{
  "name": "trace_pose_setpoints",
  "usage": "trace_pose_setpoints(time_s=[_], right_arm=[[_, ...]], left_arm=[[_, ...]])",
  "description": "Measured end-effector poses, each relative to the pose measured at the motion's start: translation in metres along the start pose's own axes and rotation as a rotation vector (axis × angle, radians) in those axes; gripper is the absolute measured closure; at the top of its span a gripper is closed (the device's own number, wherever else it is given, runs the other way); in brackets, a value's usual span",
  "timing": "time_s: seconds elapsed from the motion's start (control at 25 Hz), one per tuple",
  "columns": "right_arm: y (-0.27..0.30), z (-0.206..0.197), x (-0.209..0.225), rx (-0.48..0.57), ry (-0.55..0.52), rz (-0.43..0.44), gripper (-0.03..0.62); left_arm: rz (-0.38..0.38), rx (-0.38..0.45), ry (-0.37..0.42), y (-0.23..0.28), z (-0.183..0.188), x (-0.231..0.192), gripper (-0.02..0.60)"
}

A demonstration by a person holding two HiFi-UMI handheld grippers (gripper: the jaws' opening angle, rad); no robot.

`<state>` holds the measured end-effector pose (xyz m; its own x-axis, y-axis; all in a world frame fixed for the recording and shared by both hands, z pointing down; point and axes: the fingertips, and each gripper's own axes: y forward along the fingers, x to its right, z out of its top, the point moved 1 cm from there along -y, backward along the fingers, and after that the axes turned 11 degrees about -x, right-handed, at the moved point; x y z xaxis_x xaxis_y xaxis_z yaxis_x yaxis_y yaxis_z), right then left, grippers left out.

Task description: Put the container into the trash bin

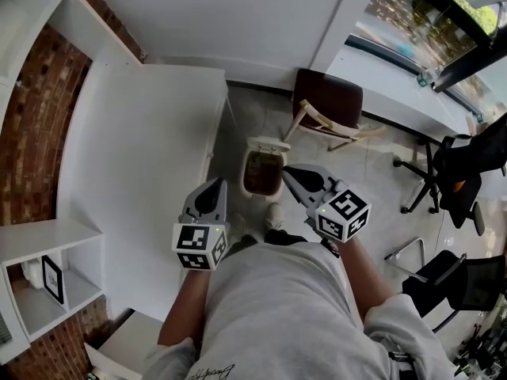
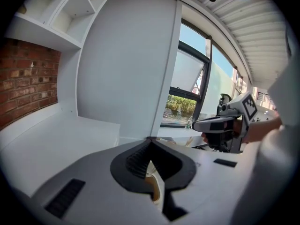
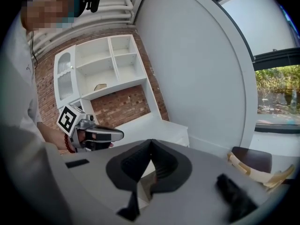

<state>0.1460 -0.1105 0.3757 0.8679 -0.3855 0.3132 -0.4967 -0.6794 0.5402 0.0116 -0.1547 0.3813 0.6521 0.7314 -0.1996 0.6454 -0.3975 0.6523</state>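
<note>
In the head view a small white trash bin [image 1: 264, 170] stands on the floor beside the table's corner, lid tipped back and its inside brownish. I cannot make out a separate container in any view. My left gripper [image 1: 219, 183] hovers left of the bin, jaws shut and holding nothing. On the bin's right side my right gripper [image 1: 287, 169] is shut and holds nothing, its tip over the bin's edge. The left gripper view shows its own shut jaws [image 2: 150, 140] and the right gripper [image 2: 196, 124] beyond. The right gripper view shows shut jaws [image 3: 150, 141] and the left gripper [image 3: 119, 134].
A white table [image 1: 135, 149] fills the left side. A brown chair [image 1: 329, 101] stands behind the bin. Black office chairs [image 1: 459, 172] are at the right, a white shelf unit [image 1: 47, 275] at the lower left. The person's shoe [image 1: 274, 214] is near the bin.
</note>
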Motion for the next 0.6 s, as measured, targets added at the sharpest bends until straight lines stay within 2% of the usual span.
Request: trace_pose_setpoints(time_s=[0.6], right_arm=[[-0.0015, -0.0037, -0.0049, 0.003, 0.014, 0.006, 0.566]], left_arm=[[-0.008, -0.006, 0.015, -0.0071, -0.0017, 0.0065, 0.566]])
